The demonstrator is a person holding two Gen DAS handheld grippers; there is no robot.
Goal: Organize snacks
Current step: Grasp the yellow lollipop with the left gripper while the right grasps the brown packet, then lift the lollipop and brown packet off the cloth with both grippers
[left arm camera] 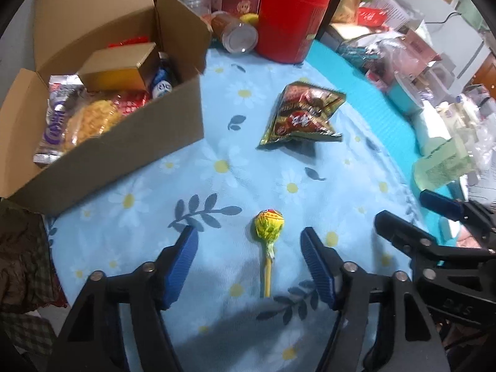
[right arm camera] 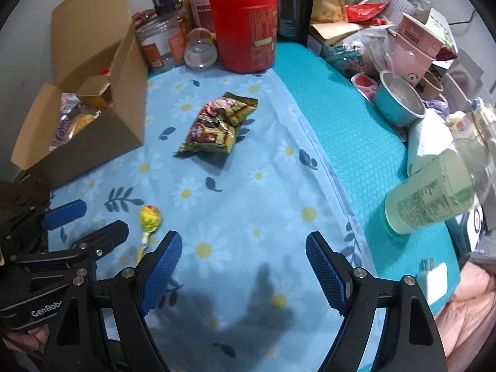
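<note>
Presently on the flowered cloth (left arm camera: pixel 217 186): one lollipop (left arm camera: pixel 269 226), yellow wrapper with a red mark at the top, pale stick pointing toward the camera. It lies flat between the spread pads of the left gripper (left arm camera: pixel 248 245), untouched, the jaws set astride it, likely for a pinch. One crinkled foil snack bag (left arm camera: pixel 302 114), green and red, lies well apart. Cardboard box (left arm camera: pixel 124 142), open, already holding packets, appears the destination. Right gripper (right arm camera: pixel 243 266): wide, empty, over bare cloth.
</note>
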